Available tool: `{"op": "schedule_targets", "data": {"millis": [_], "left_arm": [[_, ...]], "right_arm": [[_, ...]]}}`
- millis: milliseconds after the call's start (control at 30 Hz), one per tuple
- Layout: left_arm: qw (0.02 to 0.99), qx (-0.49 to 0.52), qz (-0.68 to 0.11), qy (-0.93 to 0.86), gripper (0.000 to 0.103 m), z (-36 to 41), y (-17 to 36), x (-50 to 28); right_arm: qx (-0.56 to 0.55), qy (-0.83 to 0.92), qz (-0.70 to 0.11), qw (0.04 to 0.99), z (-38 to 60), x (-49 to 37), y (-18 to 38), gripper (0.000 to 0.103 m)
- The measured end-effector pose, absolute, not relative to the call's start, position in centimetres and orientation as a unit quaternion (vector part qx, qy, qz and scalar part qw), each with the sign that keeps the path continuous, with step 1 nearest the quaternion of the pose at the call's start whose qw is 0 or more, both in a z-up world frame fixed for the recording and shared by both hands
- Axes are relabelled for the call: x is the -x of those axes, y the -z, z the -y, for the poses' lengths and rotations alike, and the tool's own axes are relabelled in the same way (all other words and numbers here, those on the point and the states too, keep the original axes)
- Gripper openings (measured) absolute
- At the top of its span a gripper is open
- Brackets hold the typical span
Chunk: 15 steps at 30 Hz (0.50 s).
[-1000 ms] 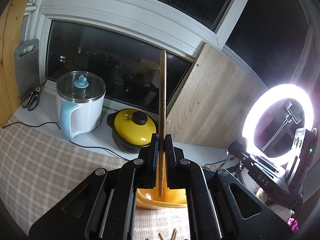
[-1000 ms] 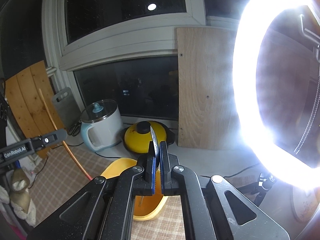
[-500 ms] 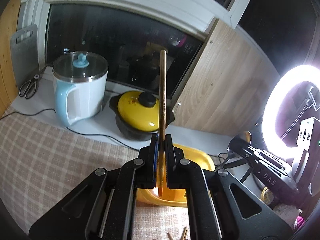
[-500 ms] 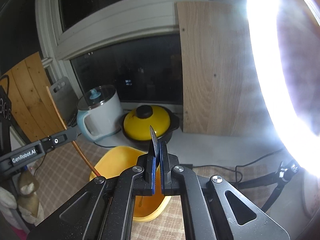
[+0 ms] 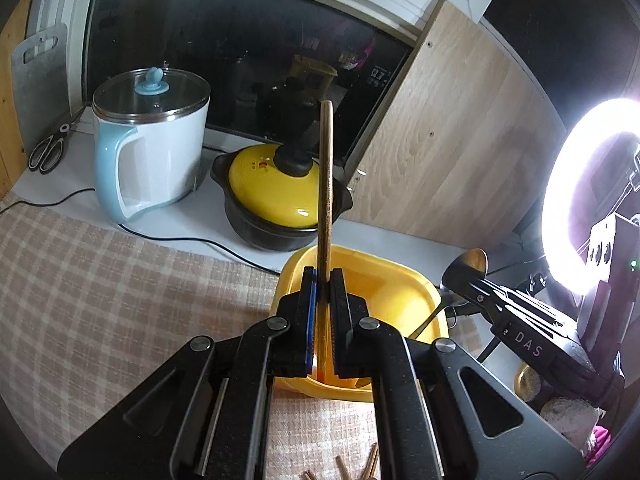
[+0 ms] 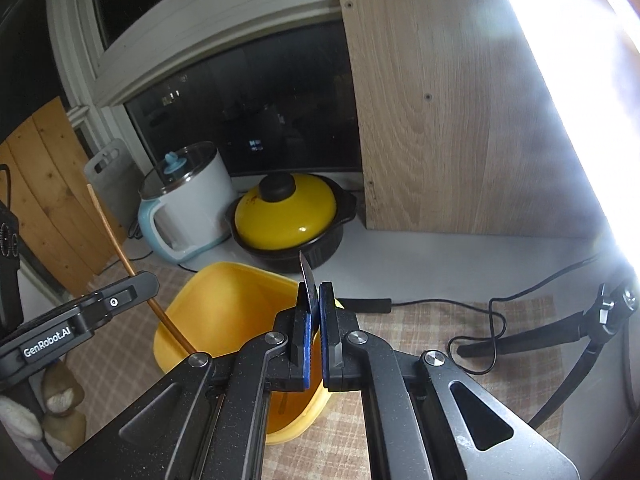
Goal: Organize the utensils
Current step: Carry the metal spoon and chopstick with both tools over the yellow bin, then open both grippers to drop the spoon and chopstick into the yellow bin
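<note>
Yellow tub (image 5: pixel 404 280) sits on the checked cloth (image 5: pixel 100 280), near side of the white sill; it looks like the collecting bin. Left gripper (image 5: pixel 323 308) is clamped on a wooden chopstick (image 5: pixel 326 184), stick upright, lower end inside the tub. Right gripper (image 6: pixel 316 316) is closed on a metal spoon (image 5: pixel 468 264), bowl up, handle angling into the tub from the right. Judgement: both utensils poised for release, neither let go yet. More wooden sticks (image 5: pixel 370 466) lie on the cloth at the near edge, cut off, count unclear. Tub contents mostly hidden behind the jaws. Far side: white kettle (image 5: pixel 152 144), yellow-lidded pot (image 5: pixel 276 196).
</note>
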<state>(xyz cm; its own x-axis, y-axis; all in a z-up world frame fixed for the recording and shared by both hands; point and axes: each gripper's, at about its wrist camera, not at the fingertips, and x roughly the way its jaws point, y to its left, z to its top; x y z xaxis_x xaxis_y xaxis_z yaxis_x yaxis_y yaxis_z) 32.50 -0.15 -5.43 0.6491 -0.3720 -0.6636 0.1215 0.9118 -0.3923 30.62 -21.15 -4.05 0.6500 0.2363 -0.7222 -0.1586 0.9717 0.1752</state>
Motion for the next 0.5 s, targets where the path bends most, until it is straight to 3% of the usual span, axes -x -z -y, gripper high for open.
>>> {"op": "schedule_targets", "data": {"millis": [500], "left_arm": [[0.890, 0.147, -0.406, 0.146, 0.005, 0.54, 6.01, -32.02]], "right_arm": [[-0.049, -0.110, -0.413, 0.903, 21.38, -30.58, 4.56, 0.006]]}}
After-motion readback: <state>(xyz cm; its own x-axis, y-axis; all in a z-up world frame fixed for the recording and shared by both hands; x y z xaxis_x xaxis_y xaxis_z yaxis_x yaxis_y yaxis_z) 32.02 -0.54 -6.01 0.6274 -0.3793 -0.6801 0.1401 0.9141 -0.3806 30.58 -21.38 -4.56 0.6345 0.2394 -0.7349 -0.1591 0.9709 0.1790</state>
